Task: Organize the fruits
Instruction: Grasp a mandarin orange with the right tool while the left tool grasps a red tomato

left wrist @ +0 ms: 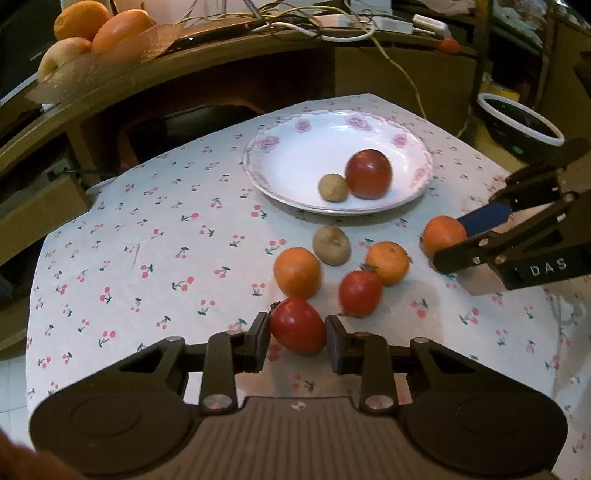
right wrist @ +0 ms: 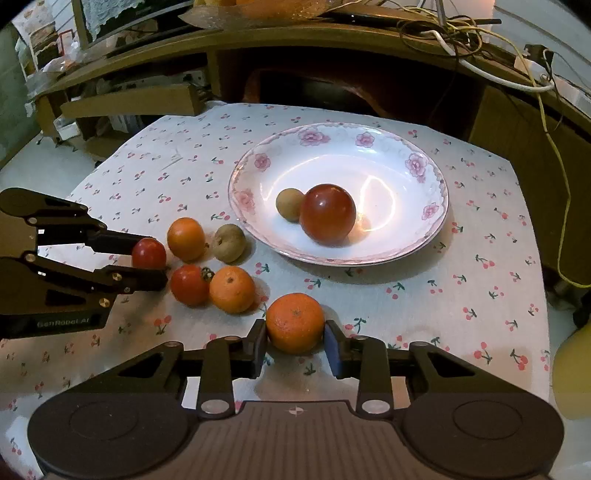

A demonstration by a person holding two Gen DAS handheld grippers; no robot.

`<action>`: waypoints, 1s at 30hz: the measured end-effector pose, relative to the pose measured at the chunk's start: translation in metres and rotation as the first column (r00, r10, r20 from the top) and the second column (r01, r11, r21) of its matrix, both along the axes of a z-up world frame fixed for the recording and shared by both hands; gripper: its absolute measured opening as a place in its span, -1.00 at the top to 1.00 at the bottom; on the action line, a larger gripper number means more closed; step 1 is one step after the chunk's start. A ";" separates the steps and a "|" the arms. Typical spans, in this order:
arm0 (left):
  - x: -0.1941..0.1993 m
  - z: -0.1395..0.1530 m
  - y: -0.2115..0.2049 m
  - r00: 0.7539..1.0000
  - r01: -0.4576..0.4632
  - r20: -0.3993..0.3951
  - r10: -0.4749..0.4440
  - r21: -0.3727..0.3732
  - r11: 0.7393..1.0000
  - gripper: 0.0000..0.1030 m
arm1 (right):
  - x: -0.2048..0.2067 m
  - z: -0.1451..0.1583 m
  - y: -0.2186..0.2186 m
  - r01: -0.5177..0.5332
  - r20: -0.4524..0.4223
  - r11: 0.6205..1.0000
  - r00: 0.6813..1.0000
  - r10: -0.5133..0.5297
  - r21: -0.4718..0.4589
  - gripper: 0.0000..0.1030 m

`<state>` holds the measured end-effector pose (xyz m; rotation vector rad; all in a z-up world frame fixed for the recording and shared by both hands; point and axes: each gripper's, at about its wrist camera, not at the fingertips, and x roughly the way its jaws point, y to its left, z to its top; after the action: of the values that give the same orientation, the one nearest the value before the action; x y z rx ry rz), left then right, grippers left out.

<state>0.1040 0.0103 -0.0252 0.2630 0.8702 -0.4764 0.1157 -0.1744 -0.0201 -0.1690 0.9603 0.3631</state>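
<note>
A white floral plate (left wrist: 295,147) (right wrist: 388,162) holds a red tomato (left wrist: 368,173) (right wrist: 327,214) and a small brown fruit (left wrist: 333,187) (right wrist: 289,204). My left gripper (left wrist: 297,332) (right wrist: 149,258) is shut on a red tomato (left wrist: 298,326) (right wrist: 149,253) on the cloth. My right gripper (right wrist: 295,339) (left wrist: 445,240) is shut on an orange (right wrist: 294,323) (left wrist: 442,234). Between them lie two oranges (left wrist: 297,272) (left wrist: 388,262), another tomato (left wrist: 360,293) (right wrist: 189,284) and a brown fruit (left wrist: 331,245) (right wrist: 229,243).
A cherry-print cloth (left wrist: 147,240) covers the table. A wooden shelf behind carries cables (left wrist: 332,26) and a paper with several fruits (left wrist: 99,29). A dark bowl (left wrist: 517,122) stands beyond the right edge. A yellow object (right wrist: 574,376) sits at the right.
</note>
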 end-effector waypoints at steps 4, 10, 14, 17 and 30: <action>-0.013 0.005 -0.002 0.999 0.032 -0.003 -0.032 -0.023 0.999 0.28 | -0.012 0.004 -0.001 -0.013 -0.006 1.000 1.000 0.013 0.003 0.34; -0.037 0.007 -0.016 0.993 0.116 -0.010 -0.117 -0.033 0.993 0.28 | -0.045 -0.001 0.002 -0.029 -0.022 0.999 0.999 0.029 -0.021 0.34; -0.040 0.003 -0.020 0.991 0.133 -0.023 -0.133 -0.022 0.991 0.28 | -0.056 -0.001 0.000 -0.016 -0.030 1.000 0.999 0.016 -0.017 0.34; -0.039 -0.001 -0.020 0.991 0.130 -0.036 -0.131 -0.019 0.991 0.28 | -0.057 -0.001 0.000 -0.015 -0.020 1.000 1.000 0.015 -0.025 0.32; -0.040 -0.003 -0.019 0.991 0.137 -0.015 -0.136 0.014 0.991 -0.19 | -0.052 -0.003 -0.005 -0.028 -0.006 0.999 1.000 0.028 -0.015 -0.03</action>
<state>0.0642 -0.0088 -0.0287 0.3345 0.8726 -0.5999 0.0641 -0.1792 -0.0236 -0.1954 0.9670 0.3828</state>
